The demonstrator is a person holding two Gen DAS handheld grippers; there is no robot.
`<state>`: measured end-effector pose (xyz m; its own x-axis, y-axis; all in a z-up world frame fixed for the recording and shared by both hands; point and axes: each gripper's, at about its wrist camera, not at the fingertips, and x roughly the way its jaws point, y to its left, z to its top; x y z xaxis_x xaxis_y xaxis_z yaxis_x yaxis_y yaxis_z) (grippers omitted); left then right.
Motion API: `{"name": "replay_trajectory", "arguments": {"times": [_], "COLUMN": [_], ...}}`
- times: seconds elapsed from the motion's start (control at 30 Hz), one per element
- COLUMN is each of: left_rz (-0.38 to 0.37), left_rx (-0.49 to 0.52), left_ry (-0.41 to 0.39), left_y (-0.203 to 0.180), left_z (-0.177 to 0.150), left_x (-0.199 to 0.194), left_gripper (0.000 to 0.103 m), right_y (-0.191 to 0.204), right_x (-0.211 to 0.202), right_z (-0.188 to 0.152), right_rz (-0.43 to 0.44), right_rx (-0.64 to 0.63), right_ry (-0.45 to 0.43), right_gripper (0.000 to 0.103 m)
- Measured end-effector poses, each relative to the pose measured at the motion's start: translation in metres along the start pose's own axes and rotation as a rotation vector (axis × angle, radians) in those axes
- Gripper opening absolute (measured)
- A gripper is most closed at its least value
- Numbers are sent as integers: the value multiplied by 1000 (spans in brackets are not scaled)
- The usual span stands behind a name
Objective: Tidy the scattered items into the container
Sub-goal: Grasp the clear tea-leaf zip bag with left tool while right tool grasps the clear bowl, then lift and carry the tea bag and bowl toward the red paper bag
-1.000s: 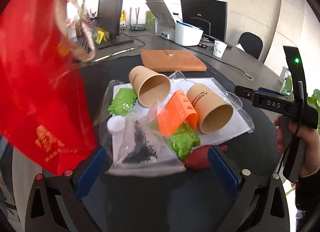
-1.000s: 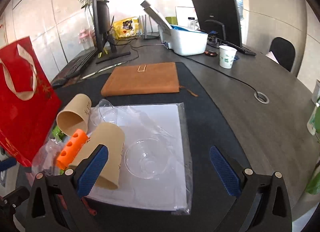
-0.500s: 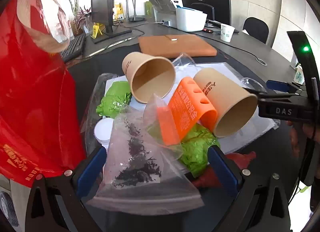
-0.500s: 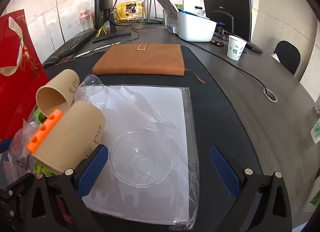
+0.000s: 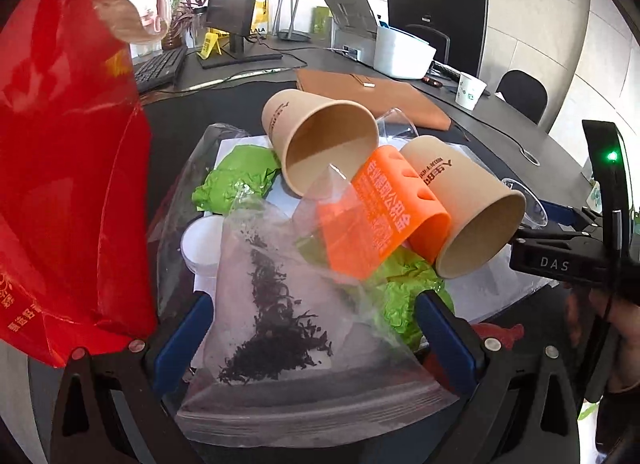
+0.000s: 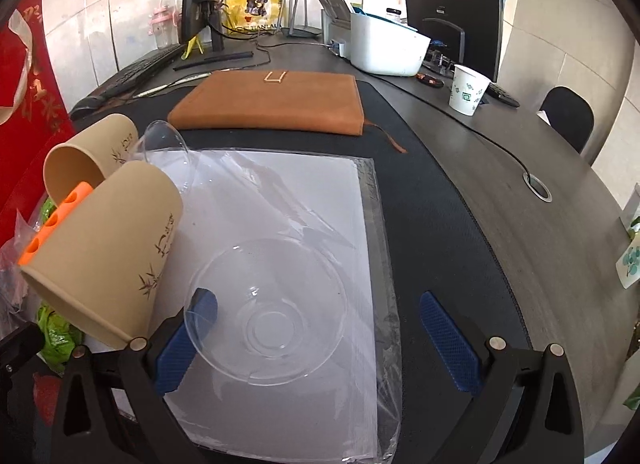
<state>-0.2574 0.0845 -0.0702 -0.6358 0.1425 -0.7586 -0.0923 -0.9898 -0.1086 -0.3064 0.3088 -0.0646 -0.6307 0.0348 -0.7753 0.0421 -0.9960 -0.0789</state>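
Note:
My left gripper (image 5: 316,340) is open, its jaws either side of a clear zip bag of dark tea leaves (image 5: 280,328). Behind the bag lie an orange sleeve (image 5: 380,212), two tipped paper cups (image 5: 324,140) (image 5: 468,208), crumpled green paper (image 5: 236,180) and a white lid (image 5: 200,244). A red gift bag (image 5: 68,168) stands at the left. My right gripper (image 6: 316,340) is open, its jaws around a clear plastic dome lid (image 6: 268,304) on a white sheet in a plastic sleeve (image 6: 312,192). The nearer cup (image 6: 108,256) lies beside its left finger.
A brown leather folder (image 6: 272,104) lies beyond the sheet on a black mat (image 6: 432,216). Monitors, a keyboard (image 6: 132,72), a white printer (image 6: 384,48) and a patterned paper cup (image 6: 466,90) stand further back. A second clear lid (image 6: 164,144) leans by the far cup.
Both grippers have moved forward and down. The tea bag now sits between the left jaws, and the clear dome lid between the right jaws. Both stay open.

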Motion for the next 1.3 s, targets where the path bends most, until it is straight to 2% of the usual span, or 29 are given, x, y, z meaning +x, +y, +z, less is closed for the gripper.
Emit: {"name": "replay_trajectory", "arguments": {"times": [0.03, 0.07, 0.1, 0.17, 0.2, 0.23, 0.3, 0.37, 0.43, 0.53, 0.73, 0.83, 0.9, 1.0, 1.1, 1.3], "left_rz": [6, 8, 5, -7, -7, -9, -21, -16, -18, -19, -18, -22, -48, -32, -41, 14], "left_rx": [4, 9, 12, 11, 12, 13, 14, 15, 15, 7, 7, -17, -52, -42, -50, -79], "left_ry": [-5, -9, -14, -25, -21, -15, -17, -20, -21, -32, -55, -30, -25, -47, -53, -40], "left_y": [-1, -1, -1, -1, -1, -1, -1, 0, 1, 3, 4, 5, 8, 10, 18, 45], "left_z": [1, 1, 1, 1, 2, 3, 2, 1, 0, 0, 4, 5, 5, 0, -8, -32], "left_x": [-1, -2, -3, -7, -8, -8, -10, -13, -15, -22, -36, -43, -60, -86, -109, -145], "left_gripper": [103, 103, 102, 88, 77, 74, 70, 65, 55, 50, 48, 48, 48, 48, 48, 48], "right_y": [-1, -1, -2, -2, -2, -1, 1, 4, 4, 0, -6, -8, -9, -6, 0, 30], "right_x": [-1, -2, -3, -2, -2, -3, -5, -5, -7, -15, -34, -44, -58, -85, -106, -138], "right_z": [0, 1, 0, 1, 1, 1, 0, 0, 0, -1, -4, -6, -9, -15, -22, -29], "right_rz": [2, 3, 0, 6, 12, 17, 35, 32, 46, 63, 82, 92, 100, 98, 135, 211], "right_rx": [2, 6, 11, 12, 10, 7, -5, -19, -22, 1, 24, 42, 51, 44, 47, 15], "right_ry": [-4, -11, -17, -9, -11, -13, -22, -26, -35, -49, -48, -40, -42, -75, -86, -95], "right_gripper": [103, 97, 85, 74, 72, 69, 55, 54, 54, 53, 53, 53, 53, 53, 53, 53]}}
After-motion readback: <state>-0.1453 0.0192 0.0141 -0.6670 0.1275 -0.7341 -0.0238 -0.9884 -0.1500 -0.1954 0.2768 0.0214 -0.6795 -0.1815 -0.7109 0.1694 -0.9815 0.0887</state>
